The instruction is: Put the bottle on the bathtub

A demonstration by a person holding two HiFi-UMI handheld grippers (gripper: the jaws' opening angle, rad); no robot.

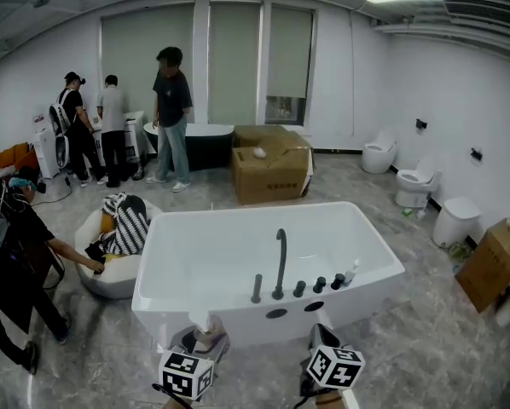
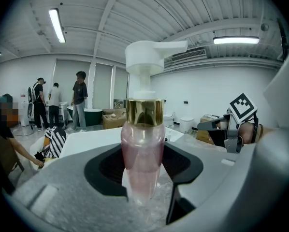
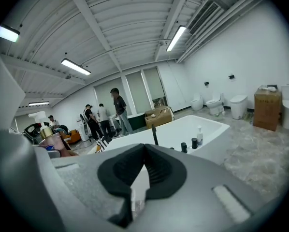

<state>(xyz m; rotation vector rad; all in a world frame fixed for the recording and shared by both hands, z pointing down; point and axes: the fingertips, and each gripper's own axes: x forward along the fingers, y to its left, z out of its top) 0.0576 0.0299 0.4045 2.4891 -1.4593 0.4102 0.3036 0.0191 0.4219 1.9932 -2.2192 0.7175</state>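
A pink pump bottle with a gold collar and a white pump head stands upright between the pads of my left gripper, which is shut on it. In the head view the left gripper and the bottle are at the bottom edge, just before the near wall of the white bathtub. My right gripper is to the right of it, its black pads meeting with nothing between them; its marker cube shows low in the head view. A black faucet and knobs stand on the tub's near rim.
A small white pump bottle stands on the tub's near rim at the right. A person crouches by a round white tub on the left. Several people stand at the back. A cardboard box and toilets lie beyond.
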